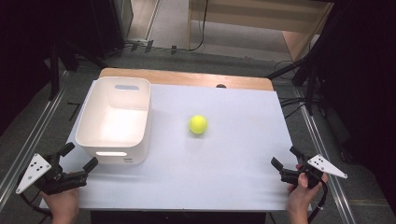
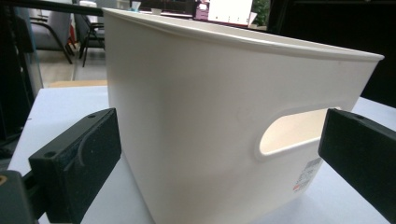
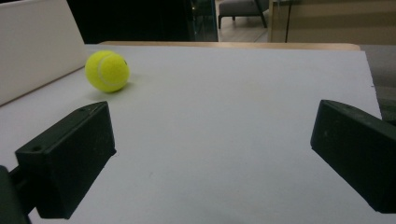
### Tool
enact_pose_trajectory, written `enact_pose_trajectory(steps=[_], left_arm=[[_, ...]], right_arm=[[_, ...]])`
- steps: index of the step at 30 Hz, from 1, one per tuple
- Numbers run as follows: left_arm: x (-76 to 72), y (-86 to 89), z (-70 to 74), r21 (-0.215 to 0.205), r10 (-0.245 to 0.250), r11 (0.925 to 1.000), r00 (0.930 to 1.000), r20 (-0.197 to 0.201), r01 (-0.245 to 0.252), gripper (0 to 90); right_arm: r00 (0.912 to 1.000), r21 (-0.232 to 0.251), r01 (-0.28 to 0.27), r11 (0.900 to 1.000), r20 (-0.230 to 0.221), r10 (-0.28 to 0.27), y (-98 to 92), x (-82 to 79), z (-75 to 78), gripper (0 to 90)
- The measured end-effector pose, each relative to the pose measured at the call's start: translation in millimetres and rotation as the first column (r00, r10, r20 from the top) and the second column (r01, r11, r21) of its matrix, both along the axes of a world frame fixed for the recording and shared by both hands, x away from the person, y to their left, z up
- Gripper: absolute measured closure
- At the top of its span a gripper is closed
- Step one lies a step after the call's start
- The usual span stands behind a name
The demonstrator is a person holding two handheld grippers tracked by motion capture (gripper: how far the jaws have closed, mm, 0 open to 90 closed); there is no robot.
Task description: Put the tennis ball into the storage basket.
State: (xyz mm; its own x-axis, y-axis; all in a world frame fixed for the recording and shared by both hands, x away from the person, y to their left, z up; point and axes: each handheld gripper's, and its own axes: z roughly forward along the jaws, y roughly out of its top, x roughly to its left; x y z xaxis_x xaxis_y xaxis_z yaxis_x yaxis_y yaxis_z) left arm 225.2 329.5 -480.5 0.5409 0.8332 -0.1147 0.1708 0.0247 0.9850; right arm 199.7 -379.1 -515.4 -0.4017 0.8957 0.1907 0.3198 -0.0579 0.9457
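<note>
Scene: a white table (image 1: 224, 154) bears 1 ball (image 1: 198, 124) and 1 bin (image 1: 115, 120); a person holds 2 grippers at the near edge.

Ball: yellow-green, resting alone near the table's middle, just right of the bin and apart from it. In the right gripper view the ball (image 3: 107, 71) lies far and to the left of the jaws, close beside the bin's wall (image 3: 32, 46).

Bin: white, open-topped, with nothing inside, standing on the left half of the table. In the left gripper view its near wall and handle slot (image 2: 289, 133) stand just ahead of the jaws, not touched.

Left gripper (image 1: 78, 157): at the near left corner, jaws spread wide, nothing between them, aimed at the bin's near wall.

Right gripper (image 1: 287, 156): at the near right edge, jaws spread wide, nothing between them, aimed across bare table toward the ball.

Key relation: the ball lies far and left of the right gripper, with open table between them; from the left gripper the bin's near corner stands partly in the way. The right hand likely has the freer line, though neither is close.

Axis: a ball has no long axis, so any jaw angle should serve.

Likely step: reach not yet begun; the bin looks the probable goal.
</note>
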Motion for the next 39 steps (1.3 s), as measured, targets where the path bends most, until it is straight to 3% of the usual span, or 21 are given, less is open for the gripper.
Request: enact_pose_trajectory(steps=[9,15,17,21,24,32,39], left_arm=[[0.2,-2.0,-0.9,0.001,0.019,0.9998,0.9997,0.016,-0.019,0.0],[-0.5,-6.5,-0.4,0.044,0.028,0.9986,0.9993,0.023,-0.029,0.0],[-0.5,-8.6,-0.3,0.061,0.03,0.9976,0.9993,0.022,-0.031,0.0],[-0.2,-7.3,0.2,0.048,0.025,0.9985,0.9996,0.016,-0.026,0.0],[-0.1,-6.4,0.3,0.038,0.023,0.999,0.9996,0.014,-0.024,0.0],[-0.6,-9.7,0.2,0.062,0.006,0.998,0.9999,0.016,-0.007,0.0],[-0.1,-10.5,0.4,0.068,-0.008,0.9977,0.9999,0.009,0.007,0.0]], right_arm=[[0.9997,-0.052,-0.013,0.999,-0.019,0.012,3.9,-0.8,5.0,0.0],[0.9984,-0.092,-0.044,0.995,-0.04,0.041,10.1,1.5,11.9,0.0],[0.9971,-0.141,-0.062,0.988,-0.052,0.055,15.7,3.4,18.5,0.0],[0.996,-0.193,-0.07,0.979,-0.069,0.058,19.3,3.9,22.5,0.0],[0.9942,-0.191,-0.072,0.979,-0.092,0.055,20.1,4.5,24.2,0.0],[0.9888,-0.201,-0.097,0.975,-0.13,0.072,25.1,10.2,36.1,0.0],[0.9749,-0.254,-0.168,0.953,-0.186,0.122,39.7,24.6,49.5,0.0]])
